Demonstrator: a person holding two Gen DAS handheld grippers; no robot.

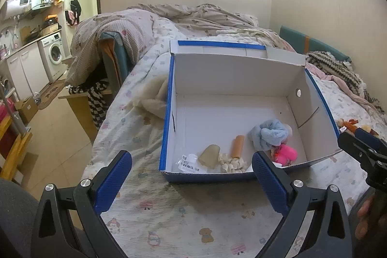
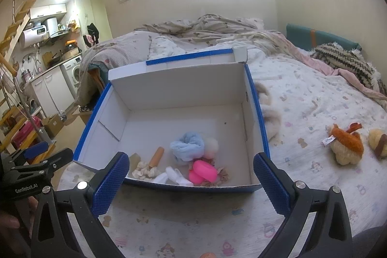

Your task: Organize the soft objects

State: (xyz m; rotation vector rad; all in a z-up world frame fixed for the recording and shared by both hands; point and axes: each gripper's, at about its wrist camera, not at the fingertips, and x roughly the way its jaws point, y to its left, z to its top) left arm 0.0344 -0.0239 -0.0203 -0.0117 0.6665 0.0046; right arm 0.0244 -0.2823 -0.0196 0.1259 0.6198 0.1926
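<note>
Blue/white box, pink toy

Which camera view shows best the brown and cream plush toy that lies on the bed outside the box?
The right wrist view: the brown and cream plush toy lies whole and unobstructed on the bedsheet. In the left wrist view it sits small at the edge, partly hidden behind the right gripper.

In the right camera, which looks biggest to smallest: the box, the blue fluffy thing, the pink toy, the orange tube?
1. Box
2. Blue fluffy thing and pink toy: too alike to rank
3. Orange tube
</note>
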